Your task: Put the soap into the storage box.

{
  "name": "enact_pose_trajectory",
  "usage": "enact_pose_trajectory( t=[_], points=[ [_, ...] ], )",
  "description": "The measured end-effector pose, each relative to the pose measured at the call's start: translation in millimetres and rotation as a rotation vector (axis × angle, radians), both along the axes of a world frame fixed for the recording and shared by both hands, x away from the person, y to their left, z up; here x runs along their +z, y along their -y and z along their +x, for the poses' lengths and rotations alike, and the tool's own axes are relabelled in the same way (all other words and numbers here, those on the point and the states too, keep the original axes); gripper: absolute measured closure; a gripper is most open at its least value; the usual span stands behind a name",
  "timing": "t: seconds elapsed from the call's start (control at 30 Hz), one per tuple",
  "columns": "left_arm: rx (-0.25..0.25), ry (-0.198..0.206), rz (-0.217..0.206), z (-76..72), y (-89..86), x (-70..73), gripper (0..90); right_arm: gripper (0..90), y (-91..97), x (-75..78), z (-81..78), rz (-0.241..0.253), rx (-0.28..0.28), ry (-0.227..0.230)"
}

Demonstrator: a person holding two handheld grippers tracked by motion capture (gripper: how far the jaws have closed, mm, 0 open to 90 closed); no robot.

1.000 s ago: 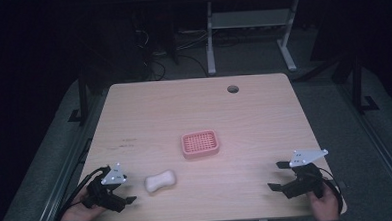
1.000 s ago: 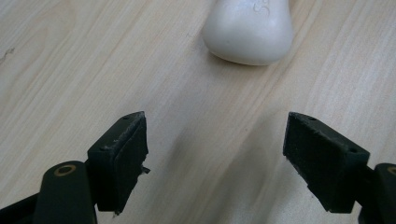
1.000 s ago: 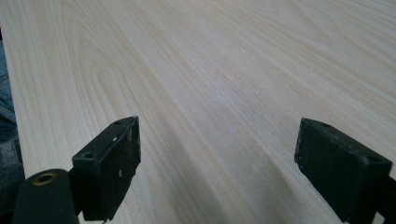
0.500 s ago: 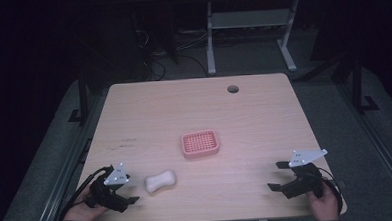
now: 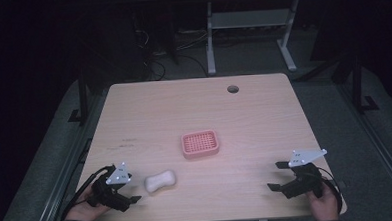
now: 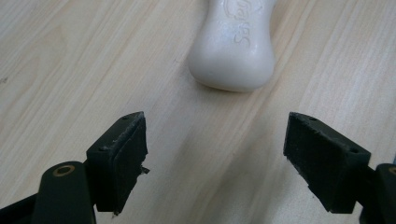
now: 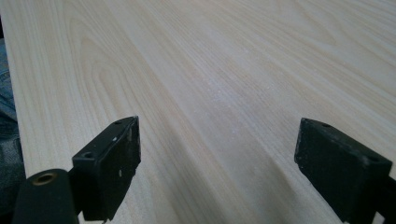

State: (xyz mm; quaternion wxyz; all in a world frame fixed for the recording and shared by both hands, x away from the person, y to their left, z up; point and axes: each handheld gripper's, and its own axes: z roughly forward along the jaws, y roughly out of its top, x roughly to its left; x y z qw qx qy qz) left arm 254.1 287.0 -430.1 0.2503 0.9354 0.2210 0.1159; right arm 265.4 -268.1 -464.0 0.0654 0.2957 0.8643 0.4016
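Presently at the approach stage: no grasp made, transfer not started. Left gripper [image 5: 130,193] low at the lower left of the high view, jaws spread wide and empty, aimed at the white soap bar [image 5: 160,181] lying flat on the wooden table [image 5: 264,112] just beside the fingertips but not touching them. Same soap bar [image 6: 233,46] at the top centre of the left gripper view, ahead of the gap between the two black pads [image 6: 119,158], bare wood between pads and bar. Right gripper [image 5: 279,176] at the lower right of the high view, jaws likewise apart and holding nothing, well apart from the bar; plain wood grain ahead of it in the right gripper view. Pink soap dish [image 5: 200,143] near the frame centre, above and to the right of the bar, upright, its ribbed tray empty. Judged remaining: closing on the bar, lifting, placing into the dish.
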Motion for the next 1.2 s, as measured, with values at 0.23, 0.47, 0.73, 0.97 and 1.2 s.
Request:
enact_pose_trajectory(
  t=[0.23,0.47,0.73,0.97,1.2],
  points=[
    [-0.007,-0.001,-0.005,0.2,4.0,0.8,21.1,14.2,-0.1,1.1,-0.2,0.003,-0.001,0.000],
    [-0.022,-0.008,0.003,2.4,10.7,-0.4,21.1,14.2,-0.6,0.9,0.2,0.001,0.002,0.000],
    [-0.039,-0.004,0.009,6.0,19.1,0.1,21.2,14.2,-0.9,1.0,0.7,0.003,0.007,0.004],
    [-0.056,-0.004,0.005,9.3,28.1,0.4,21.3,14.2,-1.6,1.0,0.8,0.002,0.007,0.000],
    [-0.067,-0.009,0.010,12.4,34.9,0.2,21.4,14.2,-1.7,1.0,0.9,0.002,0.007,-0.001]
  ],
)
